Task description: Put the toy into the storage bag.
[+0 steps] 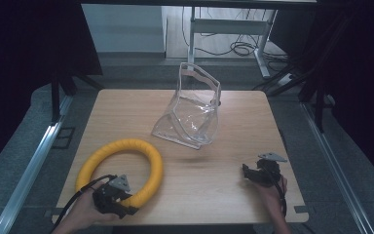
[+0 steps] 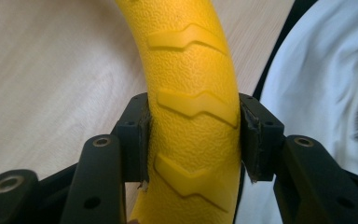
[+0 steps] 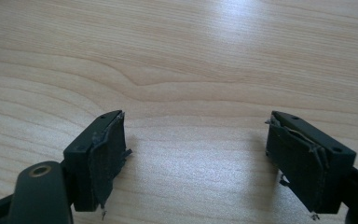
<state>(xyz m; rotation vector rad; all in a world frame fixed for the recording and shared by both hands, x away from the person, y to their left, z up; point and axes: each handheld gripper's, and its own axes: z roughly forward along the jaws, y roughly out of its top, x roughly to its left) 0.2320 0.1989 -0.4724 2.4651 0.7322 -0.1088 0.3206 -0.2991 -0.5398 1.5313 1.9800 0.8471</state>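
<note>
A yellow textured ring (image 1: 121, 165) lies on the front left of the wooden table (image 1: 233, 131). My left gripper (image 1: 126, 207) holds the ring's near right part; in the left gripper view both pads press against the sides of the yellow ring (image 2: 193, 112) with its raised chevron marks. A clear plastic bag (image 1: 192, 109) stands open near the table's middle back. My right gripper (image 1: 246, 171) rests at the front right, pointing left; in the right gripper view its jaws (image 3: 196, 158) stand wide apart over bare wood with nothing between them.
Metal rails run along both sides of the table (image 1: 29, 161). A desk frame with cables (image 1: 233, 39) stands behind the table. White cloth (image 2: 326, 93) of the person's clothing shows past the table edge in the left gripper view.
</note>
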